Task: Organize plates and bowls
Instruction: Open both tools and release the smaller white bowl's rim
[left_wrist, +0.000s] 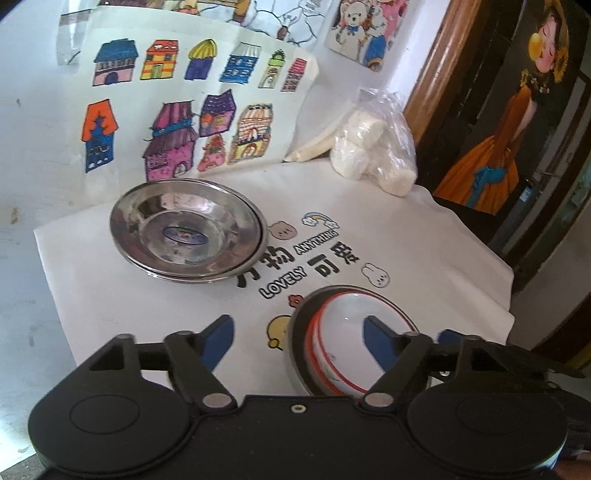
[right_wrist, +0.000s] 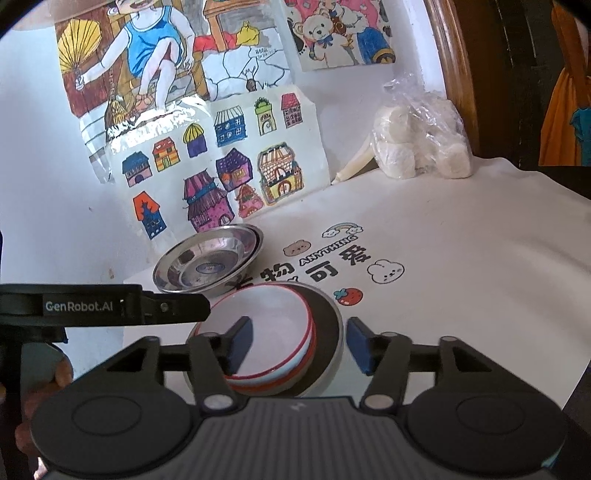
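Note:
Two or more red-rimmed white bowls (left_wrist: 343, 317) (right_wrist: 266, 317) sit nested inside a dark bowl (left_wrist: 298, 334) (right_wrist: 328, 317) on the white printed cloth (left_wrist: 424, 258). My left gripper (left_wrist: 297, 336) is open and straddles the stack's left rim, one blue pad over the white bowl and the other over the cloth. My right gripper (right_wrist: 300, 344) is open too, with its left pad inside the white bowl and its right pad just outside the dark bowl's right edge. Behind them lie stacked steel plates (left_wrist: 188, 232) (right_wrist: 208, 264).
A plastic bag of white round pieces (left_wrist: 373, 155) (right_wrist: 421, 147) sits at the back right by a wooden door frame (left_wrist: 432, 66). Coloured drawings (left_wrist: 166, 110) cover the wall behind. The left gripper's black side (right_wrist: 110, 306) crosses the right wrist view, and a hand (right_wrist: 59, 373) is below it.

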